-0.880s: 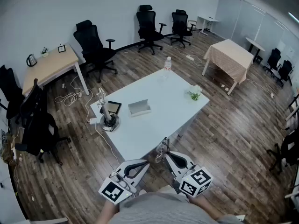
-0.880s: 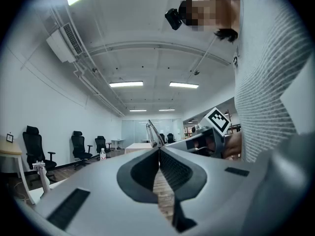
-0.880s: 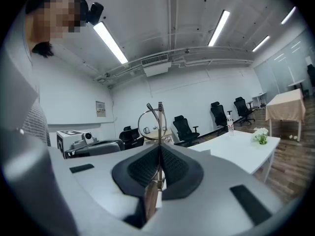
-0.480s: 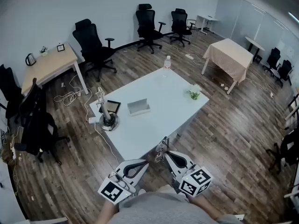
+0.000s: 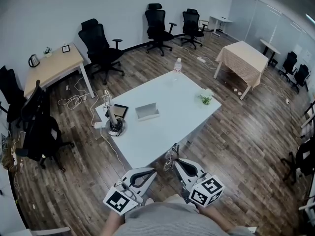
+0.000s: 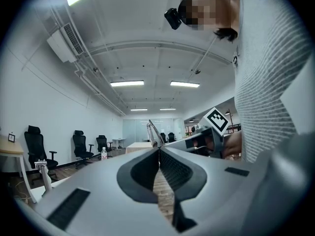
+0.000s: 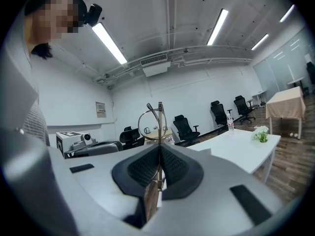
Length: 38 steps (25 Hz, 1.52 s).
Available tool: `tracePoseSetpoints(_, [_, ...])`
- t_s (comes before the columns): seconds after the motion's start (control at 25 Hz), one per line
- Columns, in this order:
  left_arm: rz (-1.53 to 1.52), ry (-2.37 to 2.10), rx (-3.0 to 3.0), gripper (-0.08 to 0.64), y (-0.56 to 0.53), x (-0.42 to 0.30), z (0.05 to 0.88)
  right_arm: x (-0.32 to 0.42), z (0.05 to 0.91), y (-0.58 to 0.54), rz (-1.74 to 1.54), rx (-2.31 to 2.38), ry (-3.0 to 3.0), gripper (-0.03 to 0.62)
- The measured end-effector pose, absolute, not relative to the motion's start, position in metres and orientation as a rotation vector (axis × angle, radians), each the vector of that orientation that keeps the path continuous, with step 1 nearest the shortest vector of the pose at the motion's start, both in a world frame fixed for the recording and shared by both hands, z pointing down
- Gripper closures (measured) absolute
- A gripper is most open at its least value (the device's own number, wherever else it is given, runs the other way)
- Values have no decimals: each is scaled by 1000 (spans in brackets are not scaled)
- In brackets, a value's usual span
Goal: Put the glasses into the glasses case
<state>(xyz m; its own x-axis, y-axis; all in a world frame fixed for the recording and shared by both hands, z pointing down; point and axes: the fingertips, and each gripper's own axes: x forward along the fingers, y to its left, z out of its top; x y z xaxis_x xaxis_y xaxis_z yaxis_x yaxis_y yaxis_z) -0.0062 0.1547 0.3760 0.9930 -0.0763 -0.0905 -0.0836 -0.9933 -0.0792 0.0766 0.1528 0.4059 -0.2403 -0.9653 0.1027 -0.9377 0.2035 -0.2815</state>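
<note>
In the head view both grippers are held close to my body, short of the near corner of the white table [image 5: 162, 132]. My right gripper [image 5: 175, 162] is shut on a pair of thin wire-framed glasses [image 5: 172, 153], whose round lens [image 7: 150, 123] stands up past the jaws in the right gripper view. My left gripper [image 5: 153, 171] is shut with nothing between its jaws [image 6: 159, 149]; the glasses [image 6: 154, 132] show beyond its tips. The open grey glasses case [image 5: 146, 112] lies on the table's far left part, well away from both grippers.
On the table stand a round-based holder [image 5: 114, 127], a black flat item [image 5: 119, 111], a small plant [image 5: 205, 98] and a water bottle [image 5: 177, 65]. Black office chairs [image 5: 101, 50], a wooden desk [image 5: 53, 68] and a cloth-covered table [image 5: 244, 59] ring the room.
</note>
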Motion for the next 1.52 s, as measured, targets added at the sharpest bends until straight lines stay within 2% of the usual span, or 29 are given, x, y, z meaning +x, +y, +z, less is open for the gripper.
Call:
tracePoseSetpoints(1.24, [102, 174, -3072, 548, 132, -24, 386, 61, 403, 126, -430, -1843, 2392, 572])
tracePoseSetpoints(1.52, [74, 177, -3061, 548, 109, -9, 392, 83, 401, 95, -417, -1850, 2395, 572])
